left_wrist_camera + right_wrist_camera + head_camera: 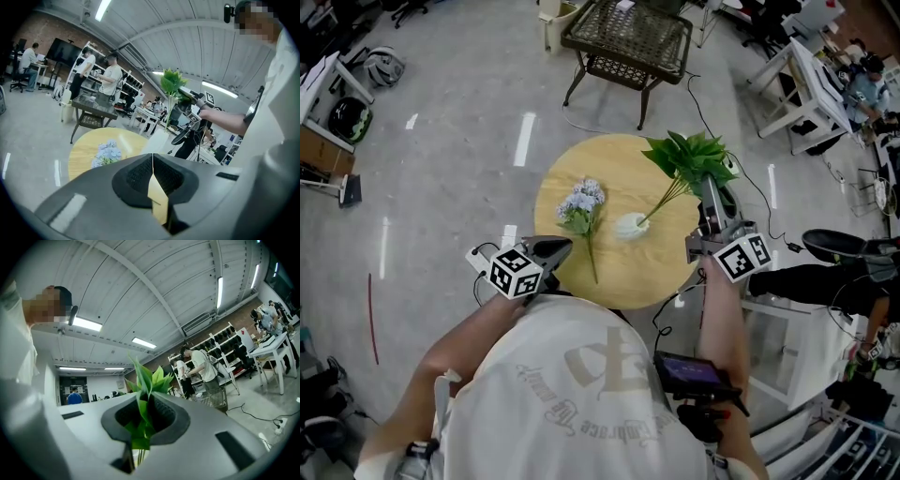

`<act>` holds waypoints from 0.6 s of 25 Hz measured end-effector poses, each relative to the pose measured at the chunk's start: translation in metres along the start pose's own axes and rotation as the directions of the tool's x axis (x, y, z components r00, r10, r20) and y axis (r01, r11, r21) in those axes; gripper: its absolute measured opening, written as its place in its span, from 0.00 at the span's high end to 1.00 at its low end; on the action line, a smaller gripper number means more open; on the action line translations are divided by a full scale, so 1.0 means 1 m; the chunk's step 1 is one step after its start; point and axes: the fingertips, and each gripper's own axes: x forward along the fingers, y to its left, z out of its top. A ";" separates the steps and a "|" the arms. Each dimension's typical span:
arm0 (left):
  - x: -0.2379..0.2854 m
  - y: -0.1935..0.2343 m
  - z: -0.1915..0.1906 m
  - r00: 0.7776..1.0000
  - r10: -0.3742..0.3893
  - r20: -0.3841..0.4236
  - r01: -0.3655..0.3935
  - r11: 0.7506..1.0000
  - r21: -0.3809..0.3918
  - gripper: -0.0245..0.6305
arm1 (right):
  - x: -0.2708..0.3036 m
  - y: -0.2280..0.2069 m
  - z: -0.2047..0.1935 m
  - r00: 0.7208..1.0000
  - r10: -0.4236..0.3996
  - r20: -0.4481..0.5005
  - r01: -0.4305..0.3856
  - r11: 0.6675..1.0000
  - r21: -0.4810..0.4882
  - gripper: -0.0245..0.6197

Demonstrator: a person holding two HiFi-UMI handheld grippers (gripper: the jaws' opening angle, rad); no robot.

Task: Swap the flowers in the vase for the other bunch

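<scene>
Claws were both shut. Close to the person, the left claw [153,173] held nothing and hung by the near edge of the round worktop [628,272]. Just past it, the blue bunch [581,204] lay flat on the wood. Beside that sat the white vase [630,225], with green stems reaching into it. Farther off, the right claw [143,422] pinched the green bunch [689,155]. I think a slow pull along the stems would be best, so the vase would not tip.
</scene>
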 end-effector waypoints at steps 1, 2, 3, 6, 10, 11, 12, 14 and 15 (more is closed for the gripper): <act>0.000 0.001 -0.001 1.000 0.000 0.001 0.000 1.000 -0.002 0.95 | 0.001 0.002 -0.004 1.000 0.006 -0.003 -0.006 1.000 -0.003 0.93; 0.000 0.001 -0.003 1.000 0.000 0.003 0.000 1.000 -0.005 0.95 | 0.001 0.004 -0.009 1.000 0.013 -0.006 -0.013 1.000 -0.009 0.93; -0.001 0.002 -0.006 1.000 0.000 0.005 0.000 1.000 -0.007 0.95 | 0.001 0.007 -0.014 1.000 0.020 -0.008 -0.020 1.000 -0.018 0.93; -0.003 0.003 -0.014 1.000 0.003 0.008 -0.003 1.000 -0.008 0.95 | -0.001 0.017 -0.028 0.999 0.042 -0.016 -0.043 0.998 -0.045 0.93; -0.006 0.004 -0.016 1.000 0.009 0.004 -0.009 1.000 -0.015 0.95 | -0.003 0.023 -0.037 0.998 0.055 -0.033 -0.057 0.996 -0.069 0.93; -0.007 0.004 -0.016 1.000 0.010 0.002 -0.010 1.000 -0.017 0.95 | -0.003 0.023 -0.038 0.998 0.055 -0.034 -0.057 0.996 -0.070 0.93; -0.007 0.004 -0.015 1.000 0.012 0.001 -0.012 1.000 -0.018 0.95 | -0.004 0.023 -0.039 0.998 0.054 -0.035 -0.057 0.996 -0.070 0.93; -0.008 0.003 -0.013 1.000 0.015 -0.003 -0.015 1.000 -0.019 0.95 | -0.004 0.022 -0.041 0.998 0.053 -0.037 -0.055 0.996 -0.071 0.93; -0.008 0.003 -0.012 1.000 0.016 -0.004 -0.016 1.000 -0.019 0.95 | -0.003 0.021 -0.042 0.998 0.051 -0.039 -0.054 0.996 -0.072 0.93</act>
